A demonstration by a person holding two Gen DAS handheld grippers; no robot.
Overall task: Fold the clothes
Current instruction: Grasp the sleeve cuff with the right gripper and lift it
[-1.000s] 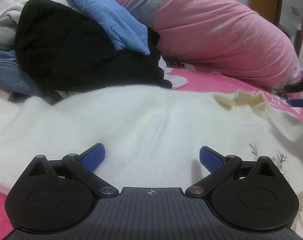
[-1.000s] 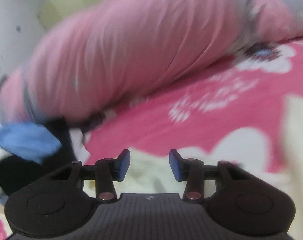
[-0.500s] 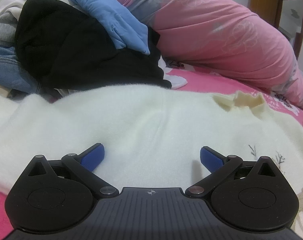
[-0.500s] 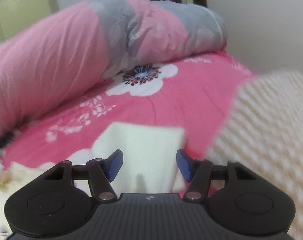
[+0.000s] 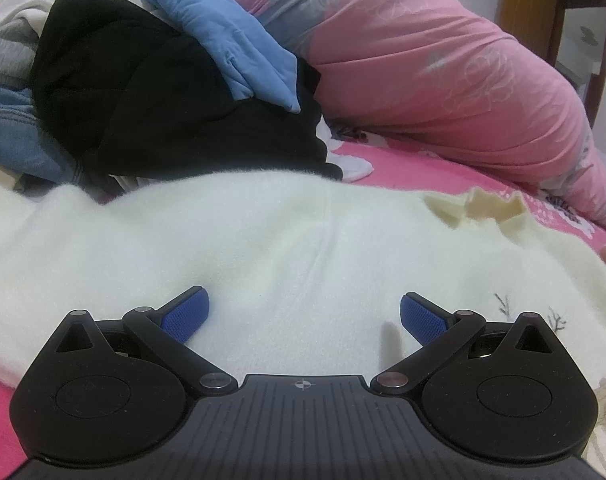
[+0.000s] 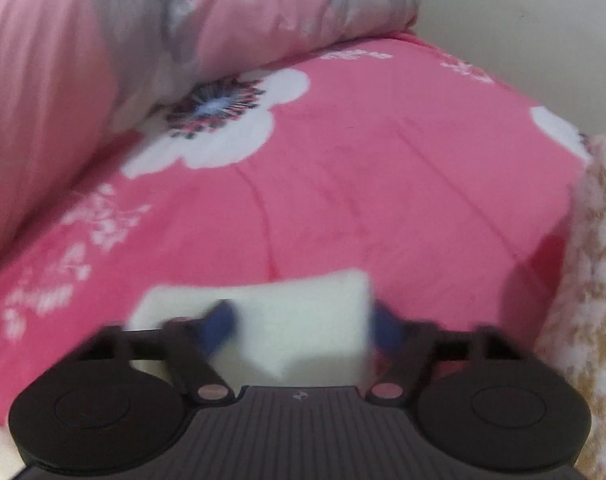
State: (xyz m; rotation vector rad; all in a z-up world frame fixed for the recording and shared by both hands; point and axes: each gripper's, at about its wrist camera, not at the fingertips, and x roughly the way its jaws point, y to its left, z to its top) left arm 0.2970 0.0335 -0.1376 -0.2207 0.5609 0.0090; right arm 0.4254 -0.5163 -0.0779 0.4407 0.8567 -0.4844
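Closing over the cream sleeve end point(image 6: 263, 320) on the pink bed point(image 6: 383, 180), the right tongs point(image 6: 303, 326) risk snagging bedding too, while the left tongs point(image 5: 303, 316) hover spread wide above the white sweater point(image 5: 263, 248).

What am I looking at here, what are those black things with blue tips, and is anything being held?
Those are two hand-held grippers; a person carries one in each hand, and each has a camera looking along its fingers. The left one's picture shows the left gripper wide open above a white sweater spread on a pink bed cover. Behind it lie a black garment, a blue garment and a rolled pink quilt. The right one's picture is blurred: the right gripper is closing its jaws around a white sleeve end, but not gripping it yet. Nothing is held.
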